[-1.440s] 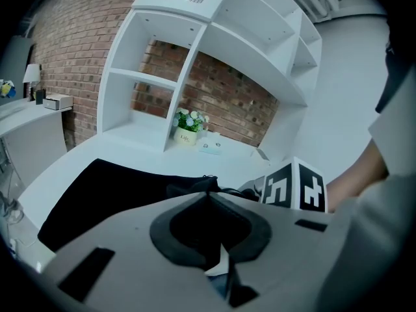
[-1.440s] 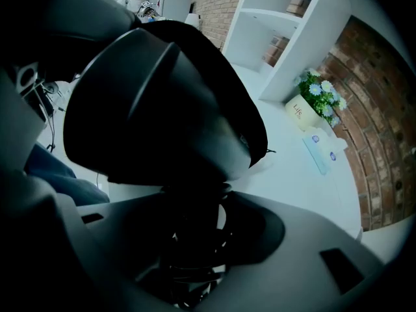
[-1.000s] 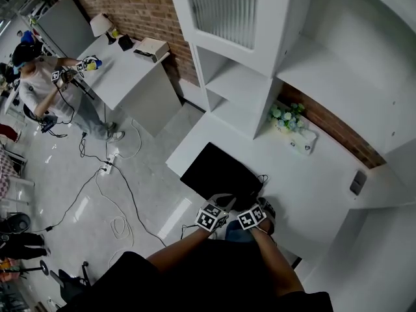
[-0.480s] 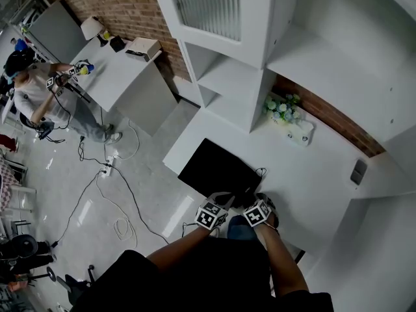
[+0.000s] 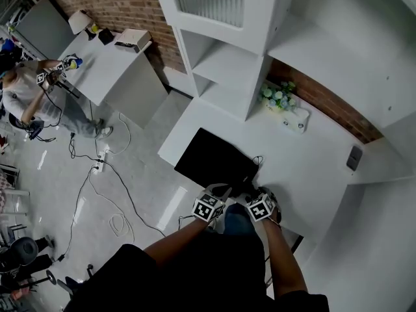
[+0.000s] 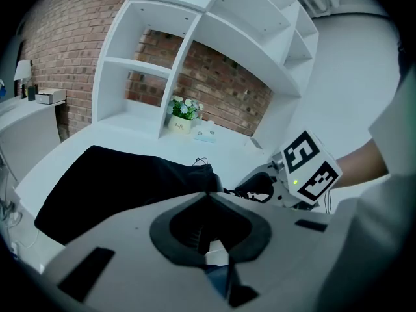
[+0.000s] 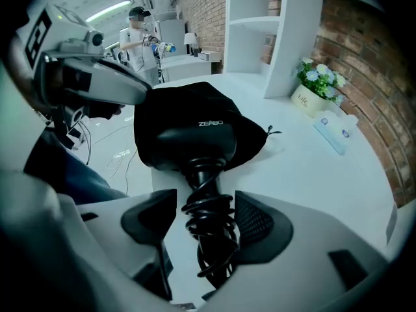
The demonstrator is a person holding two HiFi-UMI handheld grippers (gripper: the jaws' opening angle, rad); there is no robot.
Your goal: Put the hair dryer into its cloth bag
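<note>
1. Your left gripper (image 6: pixel 208 195) is clenched shut at the edge of the flat black cloth bag (image 6: pixel 110 181).
2. Your right gripper (image 7: pixel 205 223) has just been opening and is released. Its jaws straddle the cord-wrapped handle of the black plastic hair dryer (image 7: pixel 188 142), whose head lies on the bag.

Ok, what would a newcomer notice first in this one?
The black cloth bag lying flat on the white table, with the left gripper shut on its near edge. At the bag, the black hair dryer, cord coiled round its handle, lies between the jaws of the right gripper, which have just been opening.
</note>
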